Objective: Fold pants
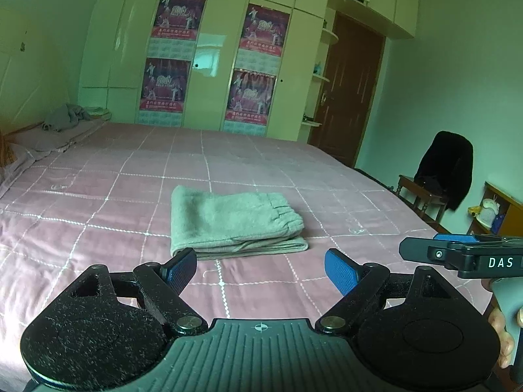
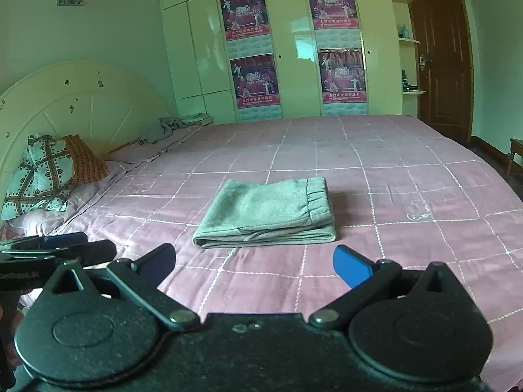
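**Folded pants at rest, both grippers withdrawn**

The pants point(image 1: 233, 225), grey with an elastic waistband at the right end, lie folded into a compact stack near the middle of the bed point(image 1: 98, 196). The folding appears complete; at most a final smoothing or squaring of edges would remain. The left gripper point(image 1: 261, 269) and right gripper point(image 2: 255, 261) hover short of the stack, jaws released and grasping nothing. The inner layers and the far edge of the stack are hidden, so evenness of the fold cannot be judged.
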### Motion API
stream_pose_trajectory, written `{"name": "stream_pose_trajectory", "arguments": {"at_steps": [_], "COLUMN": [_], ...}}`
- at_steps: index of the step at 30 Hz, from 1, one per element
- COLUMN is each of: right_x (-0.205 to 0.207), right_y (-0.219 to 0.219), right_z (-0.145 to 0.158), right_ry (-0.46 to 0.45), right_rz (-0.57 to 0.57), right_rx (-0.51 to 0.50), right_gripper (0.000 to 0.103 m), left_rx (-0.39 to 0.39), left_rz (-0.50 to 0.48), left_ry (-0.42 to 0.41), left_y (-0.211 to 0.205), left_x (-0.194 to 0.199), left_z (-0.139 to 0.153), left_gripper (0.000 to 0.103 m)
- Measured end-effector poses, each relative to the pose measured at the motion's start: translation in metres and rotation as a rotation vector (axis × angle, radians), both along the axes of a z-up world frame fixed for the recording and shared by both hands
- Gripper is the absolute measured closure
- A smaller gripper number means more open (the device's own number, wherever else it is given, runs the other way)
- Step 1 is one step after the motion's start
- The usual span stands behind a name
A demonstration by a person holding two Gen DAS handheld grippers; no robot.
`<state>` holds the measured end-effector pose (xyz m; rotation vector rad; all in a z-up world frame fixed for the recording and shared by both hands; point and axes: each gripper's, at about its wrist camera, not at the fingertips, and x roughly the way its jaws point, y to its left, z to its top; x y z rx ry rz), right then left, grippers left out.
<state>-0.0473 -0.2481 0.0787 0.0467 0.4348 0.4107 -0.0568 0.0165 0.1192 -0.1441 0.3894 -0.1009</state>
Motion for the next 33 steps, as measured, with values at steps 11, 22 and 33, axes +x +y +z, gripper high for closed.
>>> {"name": "stream_pose_trajectory", "arguments": {"at_steps": [11,22,33], "right_x": [-0.0004,-0.0017,-0.0022], "right_y": [-0.0021,-0.0043,-0.0003], "right_z": [-0.003,-0.0028,-0.0012], "right_ry": [0.0,-0.006,-0.01], "right_rz": [-0.01,-0.012,-0.016], "right_rx": [-0.012,-0.013,-0.012], "right_gripper": [0.0,0.0,0.0], "left_rx": [0.016,0.02,0.024], "left_rz": [0.004,0.003,0.003], "left_ry": [0.003,-0.007,-0.009], "left_y": [0.0024,-0.0008,0.0004], "left_x": [-0.0017,-0.0059,-0.0076], "left_z": [0.0007,0.0031,0.005], "left_gripper": [0.018,0.018,0.018]}}
